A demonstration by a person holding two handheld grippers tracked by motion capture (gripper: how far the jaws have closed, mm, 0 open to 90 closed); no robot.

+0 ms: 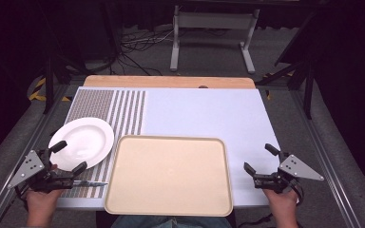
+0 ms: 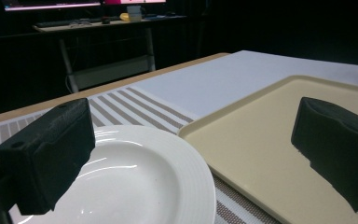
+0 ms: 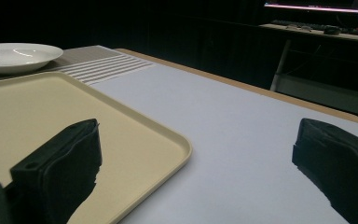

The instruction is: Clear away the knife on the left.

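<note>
The left gripper (image 1: 70, 156) hovers at the 8 o'clock corner of the bench (image 1: 204, 111), its jaws spread wide and empty over the near rim of the white plate (image 1: 82, 142). The plate rests on a striped mat (image 1: 123, 111), just at 9 o'clock of the beige tray (image 1: 169, 173). The right gripper (image 1: 260, 157) waits at 4 o'clock, jaws wide, gripping nothing.

I see the plate (image 1: 81, 142) on the striped mat (image 1: 123, 111), just left of the tray (image 1: 168, 175) on the table (image 1: 209, 111)
</note>
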